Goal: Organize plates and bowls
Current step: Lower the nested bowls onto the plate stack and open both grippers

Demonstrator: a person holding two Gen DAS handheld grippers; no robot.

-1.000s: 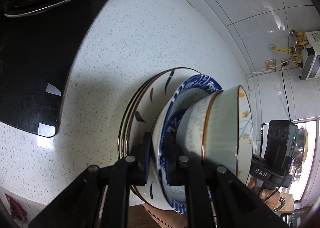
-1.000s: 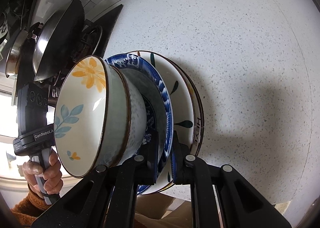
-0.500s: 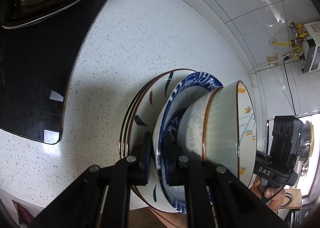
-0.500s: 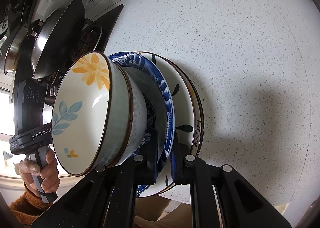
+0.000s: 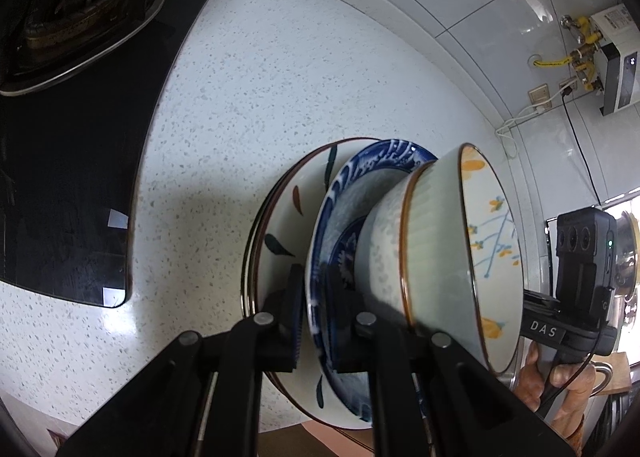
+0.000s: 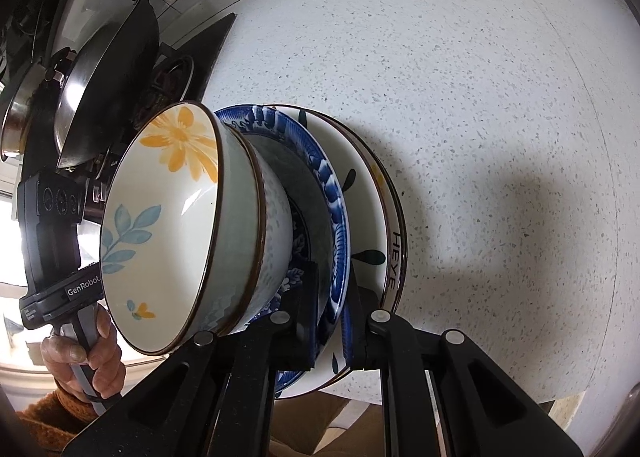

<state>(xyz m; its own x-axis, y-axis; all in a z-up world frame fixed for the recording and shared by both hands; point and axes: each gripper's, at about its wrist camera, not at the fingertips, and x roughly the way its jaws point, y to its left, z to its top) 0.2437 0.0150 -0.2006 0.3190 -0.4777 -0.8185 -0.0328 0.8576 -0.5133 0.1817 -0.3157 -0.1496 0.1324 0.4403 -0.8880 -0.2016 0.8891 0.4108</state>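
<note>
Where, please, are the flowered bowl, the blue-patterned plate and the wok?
flowered bowl (image 6: 160,225), right wrist view, inner wall.
blue-patterned plate (image 6: 332,197), right wrist view, blue rim.
wok (image 6: 116,69), right wrist view, dark underside.

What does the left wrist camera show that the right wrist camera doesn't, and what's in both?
Only the left wrist view shows the white wall-mounted box with yellow-fitted pipes and the beige wall socket. Only the right wrist view shows the dark wok standing on the stove, and the "HEYE" lettering on a plate rim. Both show the stack: the flower-painted bowl in the blue-patterned plate on the white leaf-patterned plates, over the white speckled countertop, with each gripper's fingers clamped on the plate rims.
</note>
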